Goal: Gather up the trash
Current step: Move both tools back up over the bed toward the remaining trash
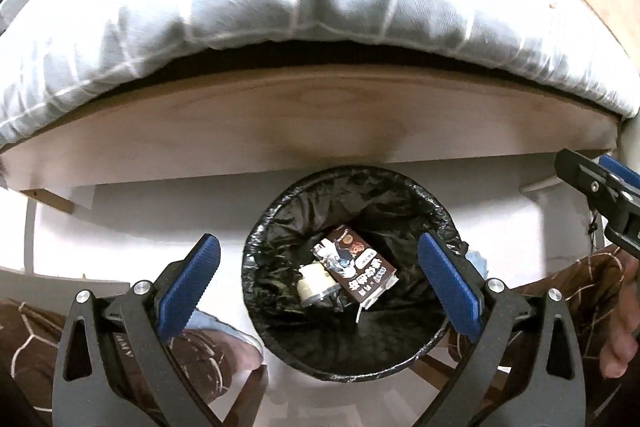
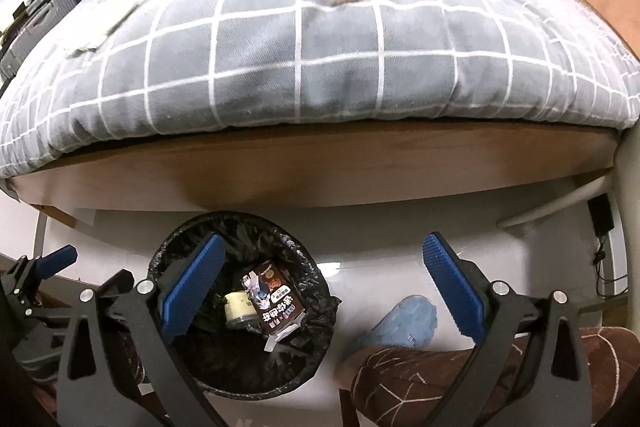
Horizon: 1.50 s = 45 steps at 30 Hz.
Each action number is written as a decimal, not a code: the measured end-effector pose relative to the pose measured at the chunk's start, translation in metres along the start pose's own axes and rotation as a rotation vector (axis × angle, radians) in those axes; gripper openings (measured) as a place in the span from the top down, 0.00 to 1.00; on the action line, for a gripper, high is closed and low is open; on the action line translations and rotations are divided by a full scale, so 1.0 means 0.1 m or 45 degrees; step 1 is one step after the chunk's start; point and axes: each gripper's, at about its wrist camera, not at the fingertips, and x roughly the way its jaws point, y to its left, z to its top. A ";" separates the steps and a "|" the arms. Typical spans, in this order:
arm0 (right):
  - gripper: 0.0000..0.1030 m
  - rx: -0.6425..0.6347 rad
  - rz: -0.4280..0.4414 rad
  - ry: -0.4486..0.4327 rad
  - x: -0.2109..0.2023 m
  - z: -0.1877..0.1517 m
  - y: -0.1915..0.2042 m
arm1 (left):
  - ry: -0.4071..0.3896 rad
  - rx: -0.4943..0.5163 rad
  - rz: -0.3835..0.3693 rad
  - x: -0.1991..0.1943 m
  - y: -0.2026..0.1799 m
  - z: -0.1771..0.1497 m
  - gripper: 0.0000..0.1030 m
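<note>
The trash bin (image 1: 348, 359) mouth gapes unobstructed below the spread left gripper (image 1: 318, 261) — only a brown carton (image 1: 354, 267) and a small jar (image 1: 316, 285) lie deep inside. The bed frame (image 1: 304, 123) overhangs close behind the rim; white floor (image 2: 380, 247) lies bare to its right.

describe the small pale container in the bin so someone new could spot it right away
Find the wooden bed frame under the grey checked quilt; on the floor right in front of it stands a round bin with a black liner. At its bottom lie two items touching each other: the pale cream cylindrical container is the small round one on its side, left of the dark brown printed carton.
</note>
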 end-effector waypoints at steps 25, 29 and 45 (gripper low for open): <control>0.07 -0.025 0.020 -0.171 -0.90 0.12 0.05 | -0.184 -0.062 0.000 -1.04 0.15 0.14 0.06; 0.07 -0.018 0.029 -0.193 -1.03 0.16 0.04 | -0.206 -0.068 0.005 -1.16 0.15 0.20 0.06; 0.07 -0.011 0.020 -0.265 -1.33 0.79 -0.03 | -0.263 -0.084 -0.009 -1.47 0.14 0.80 0.06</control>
